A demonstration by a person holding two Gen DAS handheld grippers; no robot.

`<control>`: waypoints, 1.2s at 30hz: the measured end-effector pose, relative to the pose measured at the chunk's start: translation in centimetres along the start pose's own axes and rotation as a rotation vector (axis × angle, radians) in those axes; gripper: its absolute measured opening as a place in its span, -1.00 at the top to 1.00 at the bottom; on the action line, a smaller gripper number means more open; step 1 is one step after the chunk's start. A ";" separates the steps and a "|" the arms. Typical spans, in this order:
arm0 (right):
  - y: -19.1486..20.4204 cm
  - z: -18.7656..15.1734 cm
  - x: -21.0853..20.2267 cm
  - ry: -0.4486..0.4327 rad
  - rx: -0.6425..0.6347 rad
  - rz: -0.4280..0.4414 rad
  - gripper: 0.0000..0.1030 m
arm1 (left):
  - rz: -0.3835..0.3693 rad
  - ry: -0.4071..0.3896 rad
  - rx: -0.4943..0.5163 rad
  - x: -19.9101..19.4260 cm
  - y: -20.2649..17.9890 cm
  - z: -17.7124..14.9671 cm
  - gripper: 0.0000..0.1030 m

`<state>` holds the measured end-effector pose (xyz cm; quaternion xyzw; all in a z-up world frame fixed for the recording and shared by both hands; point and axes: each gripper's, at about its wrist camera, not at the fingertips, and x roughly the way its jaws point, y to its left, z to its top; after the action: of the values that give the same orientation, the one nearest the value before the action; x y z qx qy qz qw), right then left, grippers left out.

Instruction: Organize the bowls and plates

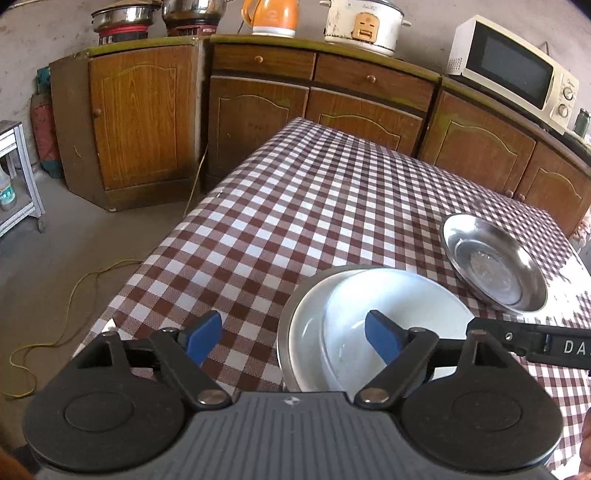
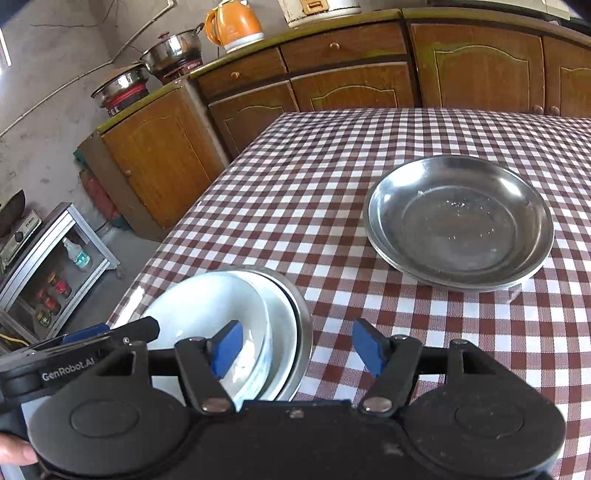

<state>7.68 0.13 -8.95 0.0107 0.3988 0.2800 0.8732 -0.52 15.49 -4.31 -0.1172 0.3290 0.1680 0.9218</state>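
Note:
A white bowl (image 1: pixel 406 295) (image 2: pixel 207 306) lies tilted inside a larger white dish (image 1: pixel 306 325), which sits in a steel bowl (image 1: pixel 282 332) (image 2: pixel 306 325) near the front of the checked table (image 1: pixel 295 203) (image 2: pixel 314 166). To its right rests a shallow steel plate (image 1: pixel 495 258) (image 2: pixel 458 221) on another like it. My left gripper (image 1: pixel 291 334) is open across the stack's left rim, with one pad over the white bowl and not touching it. My right gripper (image 2: pixel 295 345) is open across the right rim, holding nothing.
Wooden cabinets (image 1: pixel 314 99) run behind the table, carrying a microwave (image 1: pixel 513 70), a rice cooker (image 1: pixel 362 26), an orange kettle (image 1: pixel 271 16) and steel pots (image 1: pixel 122 18). A metal cart (image 2: pixel 55 266) and a yellow cable (image 1: pixel 74 295) are on the floor to the left.

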 end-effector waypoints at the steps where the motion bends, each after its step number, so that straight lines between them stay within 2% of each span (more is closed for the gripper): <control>1: 0.0 -0.1 0.1 0.004 -0.001 0.000 -0.54 | 0.000 0.003 0.003 0.0 0.0 0.0 -0.71; 8: -0.3 -0.5 1.0 0.032 0.007 -0.003 -0.56 | -0.007 0.030 0.030 0.8 -0.1 -0.3 -0.80; 15: -0.8 -0.7 3.1 0.070 0.031 0.023 -0.61 | -0.031 0.085 0.044 3.0 -0.1 -0.5 -0.81; 16: -0.9 -0.7 3.6 0.076 0.035 0.031 -0.61 | -0.036 0.090 0.043 3.4 0.0 -0.5 -0.78; 19: -1.1 -0.6 4.7 0.100 0.056 0.061 -0.60 | -0.077 0.113 0.039 4.4 0.1 -0.6 -0.54; 20: -1.3 -0.7 5.1 0.106 0.069 0.078 -0.52 | -0.106 0.109 0.031 4.5 0.1 -0.7 -0.40; 22: -1.2 -0.7 5.5 0.106 0.080 0.119 -0.13 | -0.157 0.106 0.019 4.5 0.0 -0.6 -0.17; 23: -0.9 -0.7 5.5 0.102 0.076 0.138 0.03 | -0.148 0.105 0.016 4.5 -0.1 -0.6 -0.18; 31: -0.3 -0.3 5.2 0.082 0.068 0.091 0.02 | -0.141 0.096 -0.005 3.8 -0.6 -0.9 -0.10; 36: -0.6 0.2 3.7 0.055 0.078 0.080 0.02 | -0.143 0.084 0.005 3.2 -1.2 0.2 -0.10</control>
<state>10.04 1.45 -11.53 0.0532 0.4324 0.2993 0.8489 2.31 15.21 -6.12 -0.1451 0.3585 0.0961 0.9172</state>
